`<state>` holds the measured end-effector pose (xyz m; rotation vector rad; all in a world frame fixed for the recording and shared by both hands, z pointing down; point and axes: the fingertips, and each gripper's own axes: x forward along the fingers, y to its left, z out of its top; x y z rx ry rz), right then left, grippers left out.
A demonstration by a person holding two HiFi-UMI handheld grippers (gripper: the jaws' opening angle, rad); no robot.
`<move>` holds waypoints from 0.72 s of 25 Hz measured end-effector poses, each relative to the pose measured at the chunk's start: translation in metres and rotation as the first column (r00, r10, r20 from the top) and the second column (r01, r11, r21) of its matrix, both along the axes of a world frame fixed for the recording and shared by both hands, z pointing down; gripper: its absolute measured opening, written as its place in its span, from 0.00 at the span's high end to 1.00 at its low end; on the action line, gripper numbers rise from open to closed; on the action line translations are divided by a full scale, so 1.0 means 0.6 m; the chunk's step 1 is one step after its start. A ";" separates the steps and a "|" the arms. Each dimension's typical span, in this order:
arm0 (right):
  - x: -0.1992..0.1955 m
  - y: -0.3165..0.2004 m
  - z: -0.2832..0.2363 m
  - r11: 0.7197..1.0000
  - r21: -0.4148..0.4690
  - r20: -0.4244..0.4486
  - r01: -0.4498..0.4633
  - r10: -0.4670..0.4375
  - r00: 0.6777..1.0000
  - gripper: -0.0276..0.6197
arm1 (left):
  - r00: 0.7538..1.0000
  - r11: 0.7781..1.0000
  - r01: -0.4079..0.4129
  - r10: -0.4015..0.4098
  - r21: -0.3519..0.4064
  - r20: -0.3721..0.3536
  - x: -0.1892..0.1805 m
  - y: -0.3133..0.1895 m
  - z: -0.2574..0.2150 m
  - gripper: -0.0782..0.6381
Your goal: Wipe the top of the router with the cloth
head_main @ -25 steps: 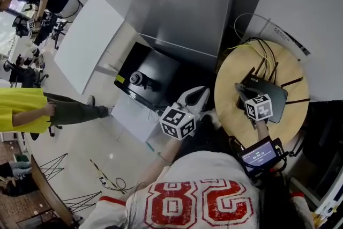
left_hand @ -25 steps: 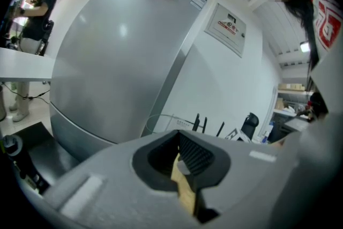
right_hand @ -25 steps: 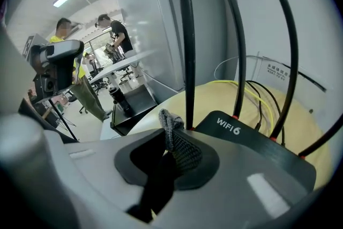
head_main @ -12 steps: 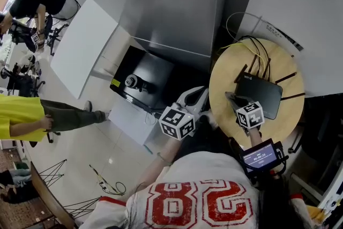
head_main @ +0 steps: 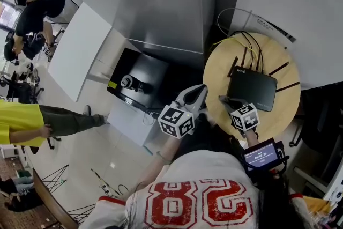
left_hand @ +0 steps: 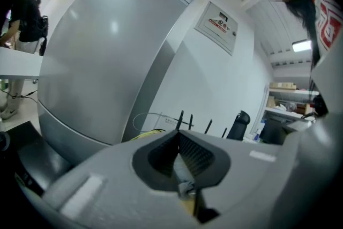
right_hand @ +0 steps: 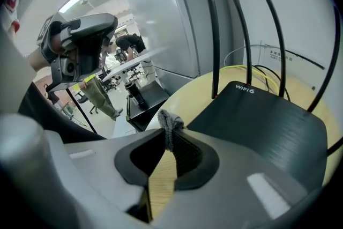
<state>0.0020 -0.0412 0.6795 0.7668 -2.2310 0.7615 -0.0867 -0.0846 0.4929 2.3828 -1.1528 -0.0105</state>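
A black router [head_main: 252, 88] with several upright antennas lies on a round wooden table [head_main: 273, 118]. In the right gripper view the router [right_hand: 262, 126] fills the right side, its top marked WIFI6. My right gripper [right_hand: 170, 134] is shut on a small grey cloth [right_hand: 170, 120], which sticks out past the jaw tips over the bare table [right_hand: 193, 102], just left of the router's near corner. In the head view the right gripper [head_main: 224, 99] sits at the router's left front edge. My left gripper [head_main: 197, 93] hangs off the table's left side; in its own view the left gripper [left_hand: 178, 137] is shut with nothing visible between its jaws.
A tall grey cabinet [head_main: 161, 2] stands behind and left of the table. A black case [head_main: 136, 80] lies on the floor below it. Yellow and black cables [head_main: 244, 37] loop behind the router. People stand far left by a white desk [head_main: 80, 45].
My right gripper with the cloth has drawn back off the router's top to its left front edge. The left gripper has stayed put.
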 end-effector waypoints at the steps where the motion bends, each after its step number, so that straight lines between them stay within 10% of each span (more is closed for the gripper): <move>1: 0.003 0.002 -0.004 1.000 0.004 0.008 -0.007 0.007 1.000 0.89 | 1.000 1.000 -0.005 0.005 0.002 0.000 0.005 0.003 -0.002 0.89; 9: 0.064 -0.024 -0.076 0.968 0.093 0.115 -0.234 0.223 0.968 0.90 | 0.998 0.998 -0.062 0.062 0.020 0.008 0.046 0.029 -0.011 0.89; 18: 0.190 0.019 -0.136 0.853 0.128 0.255 -0.505 0.464 0.848 0.90 | 0.983 0.984 -0.178 0.178 0.009 0.039 0.162 0.108 -0.005 0.89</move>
